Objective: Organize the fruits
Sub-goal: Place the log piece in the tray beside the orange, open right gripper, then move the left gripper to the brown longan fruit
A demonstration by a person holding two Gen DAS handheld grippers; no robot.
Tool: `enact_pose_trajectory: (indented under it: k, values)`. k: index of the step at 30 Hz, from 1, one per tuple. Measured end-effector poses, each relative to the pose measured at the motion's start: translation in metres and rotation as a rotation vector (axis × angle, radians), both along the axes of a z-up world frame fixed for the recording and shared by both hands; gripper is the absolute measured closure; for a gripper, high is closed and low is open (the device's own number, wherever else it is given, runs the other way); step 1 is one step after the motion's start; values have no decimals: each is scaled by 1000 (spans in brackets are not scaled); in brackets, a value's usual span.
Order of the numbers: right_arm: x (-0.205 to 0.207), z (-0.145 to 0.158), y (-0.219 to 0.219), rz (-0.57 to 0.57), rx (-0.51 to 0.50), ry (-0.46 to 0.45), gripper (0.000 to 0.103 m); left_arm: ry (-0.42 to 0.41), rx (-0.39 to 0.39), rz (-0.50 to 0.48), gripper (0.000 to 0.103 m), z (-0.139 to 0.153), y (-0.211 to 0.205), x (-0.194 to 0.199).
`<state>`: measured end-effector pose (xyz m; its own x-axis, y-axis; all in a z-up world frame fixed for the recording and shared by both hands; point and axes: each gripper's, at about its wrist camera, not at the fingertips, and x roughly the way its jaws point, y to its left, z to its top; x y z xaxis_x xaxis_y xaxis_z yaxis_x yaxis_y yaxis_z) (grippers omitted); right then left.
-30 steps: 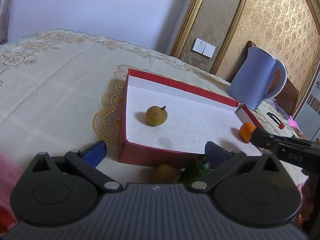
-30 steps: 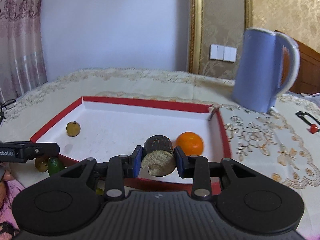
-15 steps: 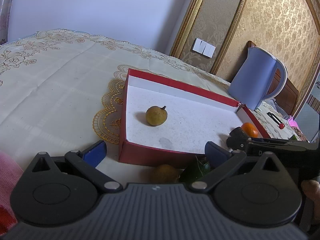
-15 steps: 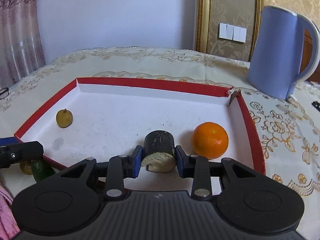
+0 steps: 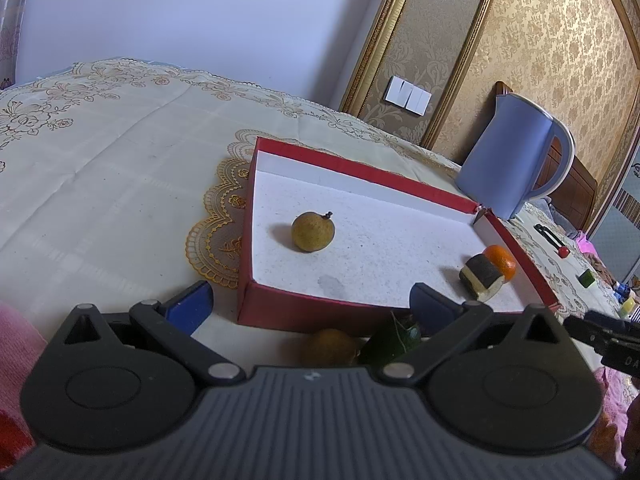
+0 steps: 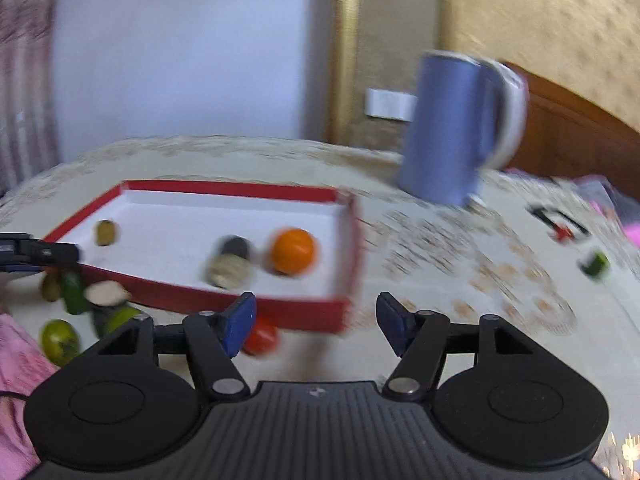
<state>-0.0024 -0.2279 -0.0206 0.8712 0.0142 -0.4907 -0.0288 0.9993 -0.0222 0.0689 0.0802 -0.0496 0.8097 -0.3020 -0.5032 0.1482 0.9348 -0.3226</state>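
Observation:
A red box (image 5: 360, 172) (image 6: 280, 304) with a white floor holds a small brown fruit (image 5: 313, 231) (image 6: 106, 232), an orange (image 5: 500, 260) (image 6: 292, 251) and a dark-skinned cut piece (image 5: 481, 276) (image 6: 230, 263) lying beside the orange. My right gripper (image 6: 316, 322) is pulled back outside the box's near right corner, its jaws opening with nothing between them. My left gripper (image 5: 308, 300) hangs open at the box's near edge, above a brown fruit (image 5: 330, 346) and a green fruit (image 5: 390, 338) on the cloth.
A blue kettle (image 5: 508, 160) (image 6: 452, 128) stands behind the box's far right corner. Several loose fruits lie on the cloth: a red one (image 6: 260, 336), green ones (image 6: 60, 340), a pale cut piece (image 6: 105, 292). A small green piece (image 6: 596, 264) and a black-red tool (image 6: 560, 222) lie at the right.
The right gripper let go of the dark cut piece inside the box beside the orange, opened, and drew back out of the box. The left gripper kept still.

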Motion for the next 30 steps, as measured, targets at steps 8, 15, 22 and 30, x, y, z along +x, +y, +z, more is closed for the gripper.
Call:
enact_pose_trajectory:
  k: [8,15,22,30]
  values:
    - [8,-22,-48,-141,144,73,37,-2,-9,1,0,0,1,-1]
    - [8,-26,-39,-170,46,113,37,-9,-7,38,0,4,4,-10]
    - [-3,-29,-40,-156,21,100,31,-10,127,37,0,14,-2,-27]
    - [-3,-30,-42,-159,32,95,30,-15,248,-19,0,11,-23,-30]
